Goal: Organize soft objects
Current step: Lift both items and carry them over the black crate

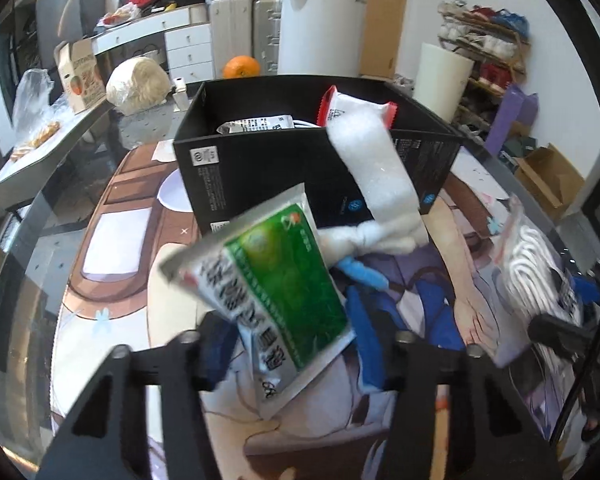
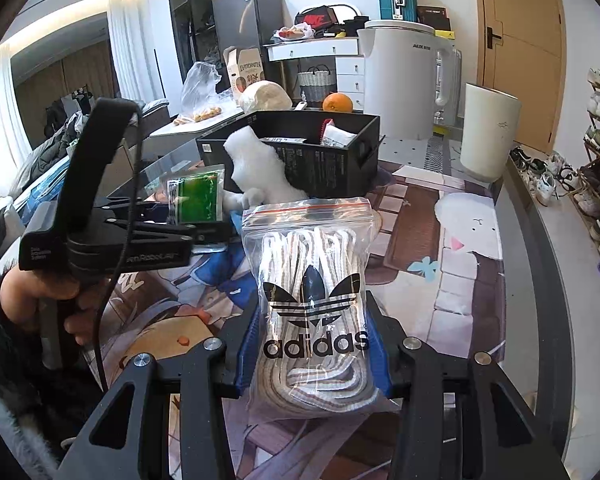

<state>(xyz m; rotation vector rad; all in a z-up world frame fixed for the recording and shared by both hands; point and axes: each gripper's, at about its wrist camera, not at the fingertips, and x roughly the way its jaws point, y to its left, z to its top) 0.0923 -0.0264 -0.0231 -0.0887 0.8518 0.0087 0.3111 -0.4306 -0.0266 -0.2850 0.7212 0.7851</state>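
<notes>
My left gripper (image 1: 296, 356) is shut on a green and silver packet (image 1: 276, 292), held tilted above the printed mat; it also shows in the right wrist view (image 2: 198, 200). My right gripper (image 2: 312, 344) is shut on a clear adidas zip bag of white laces (image 2: 312, 292), seen at the right edge of the left wrist view (image 1: 536, 276). A black box (image 1: 312, 168) stands ahead and holds a red-edged white packet (image 1: 354, 110) and another packet (image 1: 260, 124). A white cotton roll (image 1: 376, 184) leans against the box front, also seen in the right wrist view (image 2: 260, 168).
An orange (image 2: 337, 103) and a white appliance (image 2: 400, 80) stand behind the box. A white cylinder bin (image 2: 486, 132) stands at the right. A round wrapped bundle (image 1: 138, 84) and a carton (image 1: 82, 74) lie at the far left. The table edge (image 2: 540, 248) runs along the right.
</notes>
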